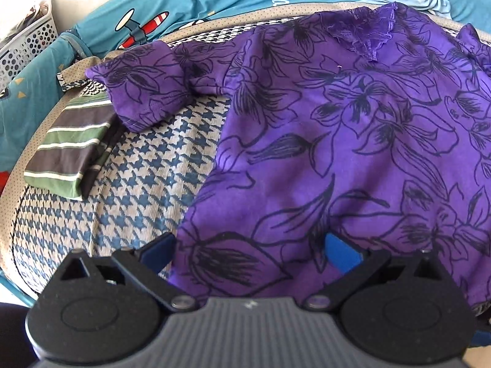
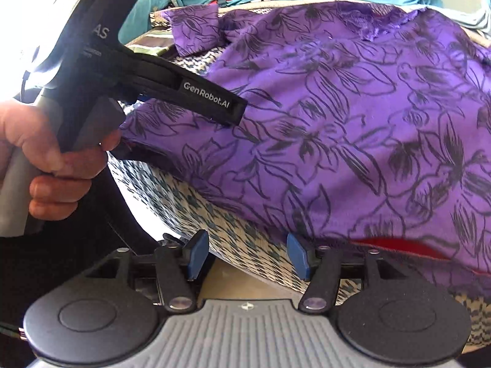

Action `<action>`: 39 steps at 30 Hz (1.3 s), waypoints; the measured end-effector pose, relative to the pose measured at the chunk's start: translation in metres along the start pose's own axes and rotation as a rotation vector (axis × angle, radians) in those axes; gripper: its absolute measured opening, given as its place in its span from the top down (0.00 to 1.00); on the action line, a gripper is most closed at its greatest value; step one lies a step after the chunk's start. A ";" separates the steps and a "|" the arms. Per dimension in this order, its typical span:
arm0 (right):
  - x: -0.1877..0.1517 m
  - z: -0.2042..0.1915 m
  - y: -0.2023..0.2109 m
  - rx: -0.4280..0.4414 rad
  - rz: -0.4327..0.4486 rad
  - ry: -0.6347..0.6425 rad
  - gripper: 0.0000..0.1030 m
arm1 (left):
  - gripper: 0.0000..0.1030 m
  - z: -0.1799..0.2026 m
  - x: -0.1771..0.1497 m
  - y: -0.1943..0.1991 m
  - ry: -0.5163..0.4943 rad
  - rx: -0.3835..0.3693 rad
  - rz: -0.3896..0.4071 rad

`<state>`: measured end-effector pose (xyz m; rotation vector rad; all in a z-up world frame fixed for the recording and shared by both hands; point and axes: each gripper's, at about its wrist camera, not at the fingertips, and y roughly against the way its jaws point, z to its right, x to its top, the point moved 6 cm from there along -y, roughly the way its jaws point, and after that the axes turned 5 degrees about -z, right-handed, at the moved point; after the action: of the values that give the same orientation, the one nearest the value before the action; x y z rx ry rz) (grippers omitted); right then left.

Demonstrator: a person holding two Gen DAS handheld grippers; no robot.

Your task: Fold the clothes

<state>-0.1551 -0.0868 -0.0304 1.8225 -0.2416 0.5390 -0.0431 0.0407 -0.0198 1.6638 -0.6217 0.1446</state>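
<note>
A purple shirt with black flower outlines (image 1: 337, 141) lies spread flat on a houndstooth cushion (image 1: 147, 165), neckline at the far side, one sleeve out to the left. My left gripper (image 1: 250, 248) is open over the shirt's near left hem corner, one blue pad on the cushion side, one on the cloth. In the right wrist view the same shirt (image 2: 353, 122) fills the frame. My right gripper (image 2: 247, 257) is open at the cushion's front edge, just below the shirt's hem. The left gripper's body (image 2: 172, 89), held by a hand, rests at the shirt's left edge.
A folded green and grey striped garment (image 1: 70, 150) lies on the cushion's left side. A teal sheet with plane prints (image 1: 184, 3) lies behind. A white perforated basket (image 1: 27, 43) stands far left. A red strip (image 2: 399, 245) shows under the shirt's hem.
</note>
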 end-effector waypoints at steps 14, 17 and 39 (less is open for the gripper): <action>0.024 0.029 0.039 -0.016 0.127 -0.093 0.45 | 0.00 -0.008 -0.003 -0.008 0.117 -0.059 -0.028; 0.035 0.041 0.046 -0.045 0.141 -0.106 0.45 | 0.00 -0.008 0.007 -0.010 0.152 -0.067 -0.083; 0.171 0.233 0.071 -0.230 0.407 -0.429 0.39 | 0.00 -0.011 0.152 -0.037 0.123 -0.060 0.096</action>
<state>0.0201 -0.3107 0.0572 1.6500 -0.9430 0.3719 0.1056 0.0057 0.0160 1.5553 -0.6072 0.2925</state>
